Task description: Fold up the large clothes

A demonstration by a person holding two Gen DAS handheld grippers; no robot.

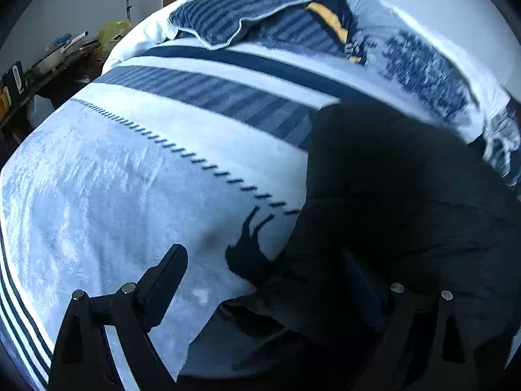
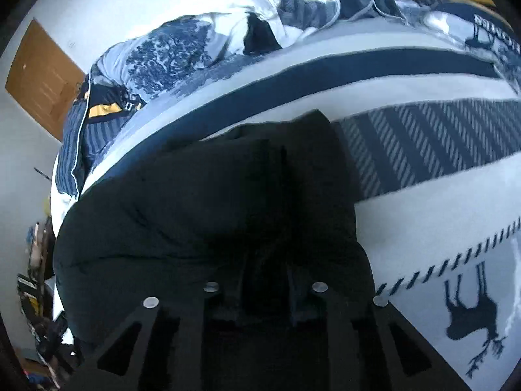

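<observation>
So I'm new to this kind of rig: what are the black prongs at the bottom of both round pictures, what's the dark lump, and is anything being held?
There is no robot. A person holds a two-finger gripper in each hand, and a fisheye camera on each looks forward along its fingers, hence the round, bent pictures.

In the left wrist view, the left gripper has its fingers spread wide: one finger lies over the pale blanket, the other is at the edge of the black garment. It looks open.

In the right wrist view, the right gripper points into the same black garment. Its fingers sit close together in dark fabric, but whether they pinch it is too dark to tell.

The garment lies on a bed covered by a white-and-navy blanket with a printed moose. Rumpled bedding is piled at the far end.
</observation>
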